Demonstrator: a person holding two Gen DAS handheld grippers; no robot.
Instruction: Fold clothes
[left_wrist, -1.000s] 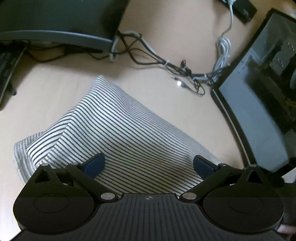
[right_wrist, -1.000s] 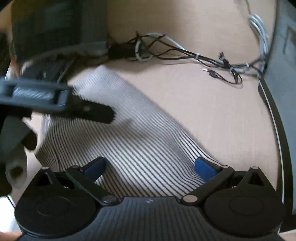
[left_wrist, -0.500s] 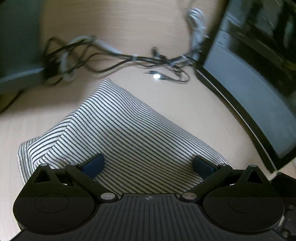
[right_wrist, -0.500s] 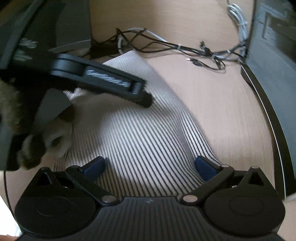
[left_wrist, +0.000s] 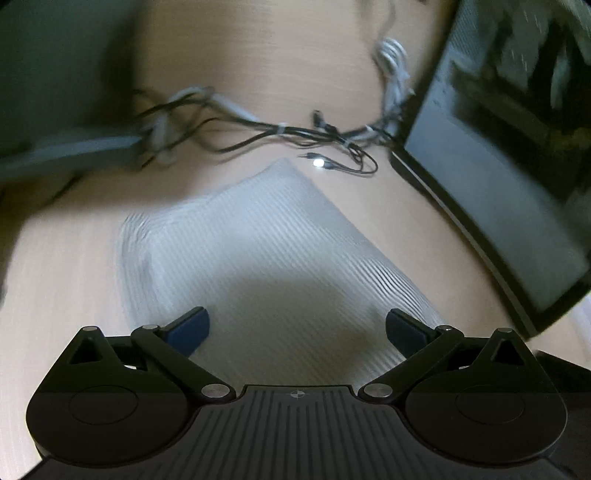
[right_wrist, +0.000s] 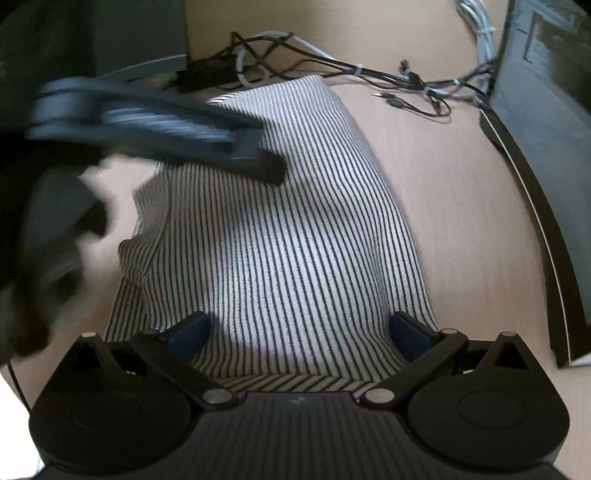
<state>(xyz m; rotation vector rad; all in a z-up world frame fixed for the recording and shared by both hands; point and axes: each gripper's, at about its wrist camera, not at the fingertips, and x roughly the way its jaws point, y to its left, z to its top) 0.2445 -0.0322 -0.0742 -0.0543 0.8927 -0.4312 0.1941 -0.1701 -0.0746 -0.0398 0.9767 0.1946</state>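
Worktop (right_wrist: 443, 206): pale wood grain; carries the cloth, a cable tangle at the far edge, and dark panels at the right and far left.
Striped garment (right_wrist: 280, 236): white with thin dark stripes, already folded to a compact packet, lying flat mid-worktop; layered edges show on its left side.
Left tongs (left_wrist: 297, 326): apart, nothing between the blue pads, poised over the packet's near edge. View is motion-blurred.
Right tongs (right_wrist: 299, 328): apart, empty, straddling the near end of the packet; cloth passes under the fingers.
Cables (right_wrist: 406, 79): black and white leads, just beyond the packet's far corner, not touching as far as can be told.
Step in hand: judged late. Folding looks mostly done; both tools seem to be lining up for a last fold or a tidy-up.
Next move calls for: closing on the near edge through all layers, keeping the loose left edges from splaying.
Writing: none readable; only a small round mark on each tool body.
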